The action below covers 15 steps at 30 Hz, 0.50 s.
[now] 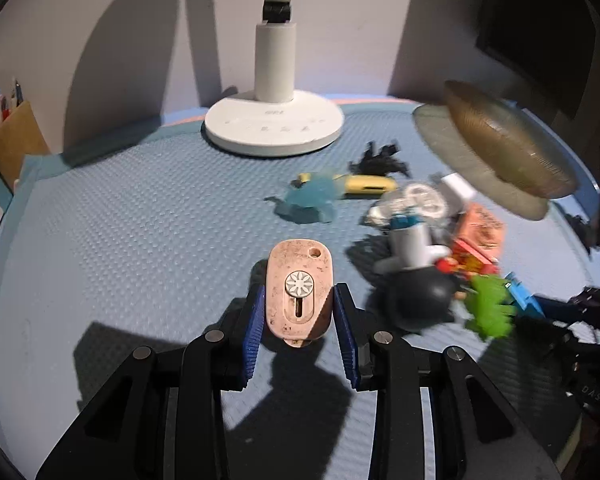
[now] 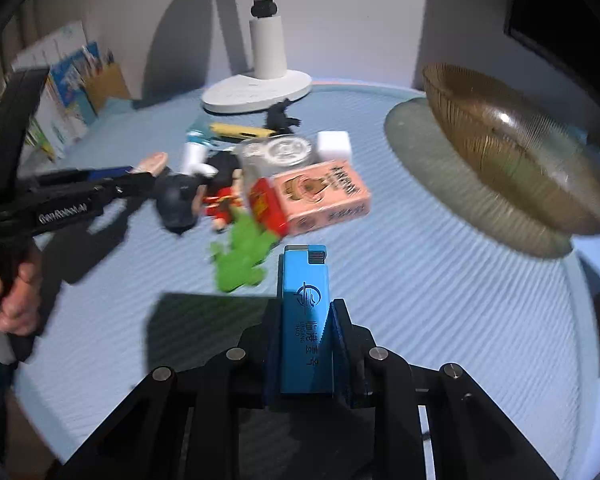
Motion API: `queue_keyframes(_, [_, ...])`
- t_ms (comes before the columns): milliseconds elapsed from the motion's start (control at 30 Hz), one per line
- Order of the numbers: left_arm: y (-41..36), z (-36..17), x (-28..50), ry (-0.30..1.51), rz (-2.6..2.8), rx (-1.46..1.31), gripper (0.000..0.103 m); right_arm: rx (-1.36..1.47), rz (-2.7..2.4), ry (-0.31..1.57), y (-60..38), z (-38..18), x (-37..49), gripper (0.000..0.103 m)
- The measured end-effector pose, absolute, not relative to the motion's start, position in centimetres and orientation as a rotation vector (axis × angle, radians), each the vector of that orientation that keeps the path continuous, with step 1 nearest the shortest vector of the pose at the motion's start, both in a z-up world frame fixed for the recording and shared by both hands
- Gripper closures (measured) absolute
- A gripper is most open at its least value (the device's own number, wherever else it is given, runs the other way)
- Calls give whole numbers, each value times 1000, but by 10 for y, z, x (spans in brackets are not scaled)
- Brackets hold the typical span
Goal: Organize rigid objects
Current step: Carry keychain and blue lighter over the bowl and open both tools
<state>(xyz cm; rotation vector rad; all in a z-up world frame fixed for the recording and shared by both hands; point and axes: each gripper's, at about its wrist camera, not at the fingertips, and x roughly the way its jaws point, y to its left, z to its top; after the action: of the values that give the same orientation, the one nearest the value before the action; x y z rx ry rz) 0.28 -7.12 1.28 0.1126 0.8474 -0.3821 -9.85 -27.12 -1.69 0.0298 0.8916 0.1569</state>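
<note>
1. Left wrist view shows the left tongs (image 1: 299, 312) closed on a pale pink utility knife (image 1: 299, 294) with a white flower-patterned slider; the blue pads press its two long sides, and it looks raised off the table (image 1: 132, 216).
2. Only this view shows a translucent blue toy (image 1: 310, 200) lying alone on the blue mat, just left of a yellow utility knife (image 1: 366, 184).
3. Right wrist view shows the right tongs (image 2: 305, 344) clamped on a blue lighter (image 2: 305, 312) that stands upright between the pads, printed logo facing the camera.
4. Only this view shows the person's hand (image 2: 14, 300) gripping the left tool's handle at the left edge, and the pink knife's tip poking past those tongs.
5. Only here is the pink carton (image 2: 324, 196) readable as a printed box, touching a red packet (image 2: 266, 206); in the left view both are blurred.
6. Both views show the white lamp base (image 1: 274, 126) at the back, the amber ribbed glass bowl (image 2: 512, 148) tilted at the right, and a heap holding a green toy (image 2: 242, 258), a black round-headed figure (image 2: 180, 200) and a small red figure (image 2: 222, 202).
7. A white cube (image 2: 333, 144) and a clear round lid (image 2: 278, 152) lie behind the carton.
</note>
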Motion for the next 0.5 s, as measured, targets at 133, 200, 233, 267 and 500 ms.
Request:
queue_keyframes(133, [-80, 41, -13, 788, -417, 98, 72, 139, 183, 849, -289, 2, -118, 79])
queue_keyframes(200, [-86, 55, -18, 758, -436, 87, 72, 165, 165, 817, -300, 13, -127, 79])
queue_keyframes(233, [-92, 64, -21, 739, -449, 85, 72, 172, 152, 800, -305, 20, -128, 79])
queue_keyframes(267, [-98, 75, -23, 715, -465, 87, 72, 178, 132, 776, -313, 29, -132, 79])
queue_keyframes(500, [-169, 137, -10, 611, -573, 98, 72, 224, -87, 629, -388, 97, -131, 79])
